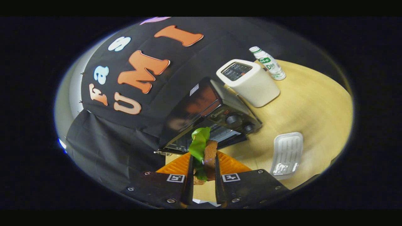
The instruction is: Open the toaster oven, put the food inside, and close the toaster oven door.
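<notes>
Green lettuce (199, 143) on brown bread (210, 157); black toaster oven (216, 110); orange, seemingly ribbed tray (230, 164).

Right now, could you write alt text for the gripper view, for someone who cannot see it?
The hand-held gripper grips a sandwich with lettuce just before the open toaster oven on a wooden table. A white toaster, bottle and plastic tray stand nearby.

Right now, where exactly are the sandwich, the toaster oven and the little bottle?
sandwich (209, 153): gripper view, on the brown bread slice held between the gripper (203, 171) fingers.
toaster oven (232, 118): gripper view, on the upper knob of its control panel.
bottle (270, 64): gripper view, on its labelled body.
</notes>
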`<state>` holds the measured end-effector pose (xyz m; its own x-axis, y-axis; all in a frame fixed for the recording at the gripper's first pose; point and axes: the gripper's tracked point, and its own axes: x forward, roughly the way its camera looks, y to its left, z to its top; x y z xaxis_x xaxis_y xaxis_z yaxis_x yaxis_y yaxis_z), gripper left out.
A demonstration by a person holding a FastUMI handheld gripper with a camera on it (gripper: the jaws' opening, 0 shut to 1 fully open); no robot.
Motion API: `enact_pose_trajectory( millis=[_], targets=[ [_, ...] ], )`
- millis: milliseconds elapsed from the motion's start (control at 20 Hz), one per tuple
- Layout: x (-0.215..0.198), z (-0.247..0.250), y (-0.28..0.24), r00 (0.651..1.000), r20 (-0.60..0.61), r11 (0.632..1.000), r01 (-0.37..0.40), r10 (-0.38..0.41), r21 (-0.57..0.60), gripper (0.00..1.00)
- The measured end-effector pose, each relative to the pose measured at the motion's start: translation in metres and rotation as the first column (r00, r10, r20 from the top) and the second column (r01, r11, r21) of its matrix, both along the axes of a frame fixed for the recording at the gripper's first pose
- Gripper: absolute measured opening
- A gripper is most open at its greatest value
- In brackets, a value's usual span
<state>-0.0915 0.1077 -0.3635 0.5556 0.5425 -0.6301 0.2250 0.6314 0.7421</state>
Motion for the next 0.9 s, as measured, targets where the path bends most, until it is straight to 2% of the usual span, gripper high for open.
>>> enact_pose_trajectory(
  millis=[150, 350, 900],
  targets=[
    [0.012, -0.011, 0.025, 1.0, -0.008, 1.0, -0.013, 0.013, 0.021, 0.29],
    [0.031, -0.033, 0.04, 1.0, -0.013, 1.0, 0.009, -0.009, 0.011, 0.29],
    [0.082, -0.082, 0.059, 0.982, -0.06, 0.978, 0.187, -0.182, 0.09, 0.29]
  ],
)
